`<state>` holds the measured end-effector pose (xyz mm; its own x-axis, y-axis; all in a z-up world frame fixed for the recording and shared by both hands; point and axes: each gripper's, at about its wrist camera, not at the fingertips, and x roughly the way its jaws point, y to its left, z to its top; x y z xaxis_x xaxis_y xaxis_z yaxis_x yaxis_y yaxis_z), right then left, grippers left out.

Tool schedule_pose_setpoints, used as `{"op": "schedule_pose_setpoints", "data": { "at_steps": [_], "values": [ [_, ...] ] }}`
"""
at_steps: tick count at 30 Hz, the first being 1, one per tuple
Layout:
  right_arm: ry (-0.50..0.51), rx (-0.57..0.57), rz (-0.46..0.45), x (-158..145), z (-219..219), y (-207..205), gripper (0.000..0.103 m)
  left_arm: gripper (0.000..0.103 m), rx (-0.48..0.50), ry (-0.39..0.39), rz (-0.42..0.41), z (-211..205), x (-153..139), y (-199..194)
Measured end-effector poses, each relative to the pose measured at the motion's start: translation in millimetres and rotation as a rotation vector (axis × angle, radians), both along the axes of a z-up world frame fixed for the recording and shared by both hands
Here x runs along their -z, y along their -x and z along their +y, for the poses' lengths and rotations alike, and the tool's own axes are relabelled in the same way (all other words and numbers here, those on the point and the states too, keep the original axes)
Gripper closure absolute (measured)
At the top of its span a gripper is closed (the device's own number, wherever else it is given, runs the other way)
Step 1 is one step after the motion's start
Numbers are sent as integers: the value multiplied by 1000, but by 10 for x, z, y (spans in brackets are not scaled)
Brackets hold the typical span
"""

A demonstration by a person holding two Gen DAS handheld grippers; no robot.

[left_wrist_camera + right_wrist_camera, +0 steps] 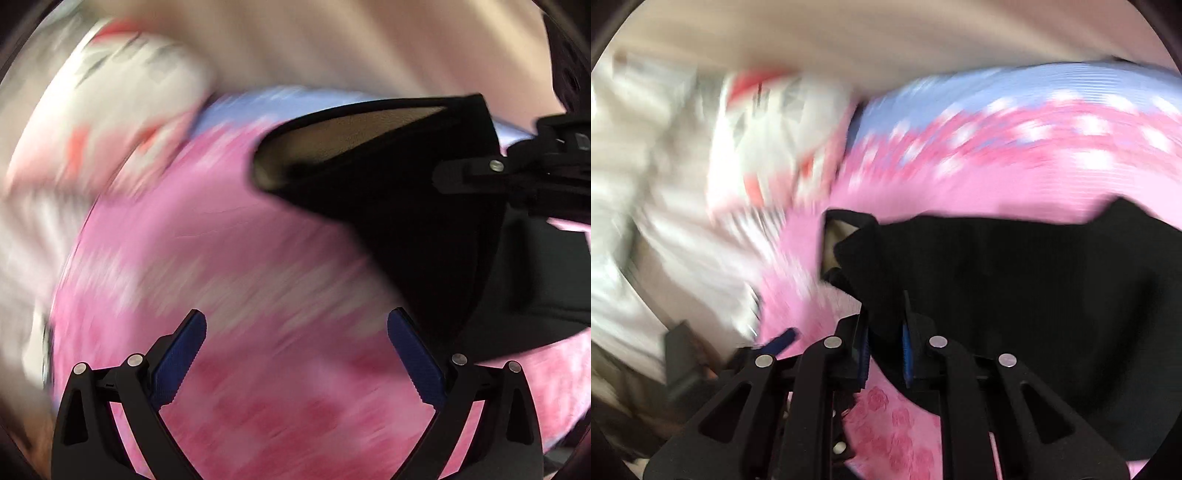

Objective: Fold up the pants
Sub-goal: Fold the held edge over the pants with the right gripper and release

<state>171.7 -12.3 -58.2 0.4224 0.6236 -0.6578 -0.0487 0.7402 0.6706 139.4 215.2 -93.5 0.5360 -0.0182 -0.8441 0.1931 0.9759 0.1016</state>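
Your right gripper [884,343] is clamped on the pants [1015,295]: its blue pads are drawn close with a fold of black cloth pinched between them, low in the middle of the right wrist view. From that pinch the cloth spreads up and to the right, filling the right half of the frame. Its open end, with pale lining showing, sits just left of centre.

Your left gripper [297,354] is spread wide and holds nothing; between its fingers you see only the pink bedspread [221,240]. In the left wrist view the pants [406,192] hang in the upper right, well apart from your pads, and taper down towards the lower right. The long axis appears to run from that pale opening near the centre down to the right. So the free cloth lies up and to the right of your left tool, and that is probably the way to reach for a second corner.

The left view shows the right tool's body at the right edge gripping the cloth. The right view shows the pinch itself and a rose pattern on the bedspread below it. A white and red cloth [764,147] lies upper left in both. Heavy blur hides whether the pants touch the bed.
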Motion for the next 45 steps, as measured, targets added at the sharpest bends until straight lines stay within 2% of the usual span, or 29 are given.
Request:
{"op": "schedule_pose_setpoints", "data": {
  "at_steps": [3,7,9,12,13,15,16,17,18,19,21,23,25,27,28,30,31,32,36,37,38,39,40,41,42,45],
  "values": [
    [-5,190,-37,-152,-1018,492,90,5,152,3,-46,-712,-189,-34],
    [14,395,4,44,-1954,1151,90,5,321,-1,-38,-1607,-212,79],
    [29,485,72,369,-2371,1494,90,5,398,-17,-17,-2042,-143,201],
    [23,528,194,1037,-2689,1779,84,5,476,-68,37,-2541,69,355],
    [-22,526,198,1207,-2740,1852,81,5,494,-86,69,-2686,178,397],
    [-137,556,171,1281,-2800,1977,78,5,502,-129,114,-2861,351,438],
    [-164,569,176,1251,-2829,2011,70,5,498,-150,130,-2911,404,439],
    [-149,570,173,1186,-2849,2023,60,5,488,-169,147,-2948,453,423],
    [-103,574,168,1083,-2919,2057,56,5,473,-174,152,-2963,464,412],
    [-12,585,151,926,-2953,2100,47,5,462,-171,157,-2952,459,397],
    [121,587,78,612,-3046,2067,34,5,430,-159,165,-2952,455,348],
    [159,556,12,405,-3128,1948,18,5,398,-153,161,-2926,424,287],
    [153,486,-18,313,-3108,1628,13,5,375,-154,156,-2912,411,260],
    [197,403,9,433,-2965,1227,13,5,350,-153,155,-2869,408,246],
    [232,380,31,522,-2930,1153,13,5,338,-154,156,-2885,396,269],
    [285,341,86,740,-2767,907,22,5,322,-151,152,-2855,373,246],
    [288,336,103,790,-2721,889,29,5,318,-150,148,-2847,349,246],
    [287,343,99,809,-2719,960,29,5,315,-155,136,-2841,310,252],
    [168,363,17,650,-2905,1273,30,5,326,-166,104,-2836,227,243],
    [140,366,-17,580,-2997,1355,41,5,323,-165,110,-2841,231,221],
    [134,361,-35,542,-3075,1400,59,5,316,-161,118,-2849,237,186],
    [147,349,-31,526,-3150,1419,62,5,309,-158,124,-2858,238,160],
    [156,324,-20,530,-3221,1424,72,5,300,-155,132,-2873,246,124],
    [164,296,-11,567,-3267,1395,78,5,293,-155,137,-2883,258,100],
    [165,279,-6,598,-3300,1377,82,5,288,-154,143,-2896,272,86],
    [143,161,-15,753,-3357,1217,82,5,274,-174,168,-2954,344,40]
  ]
}}
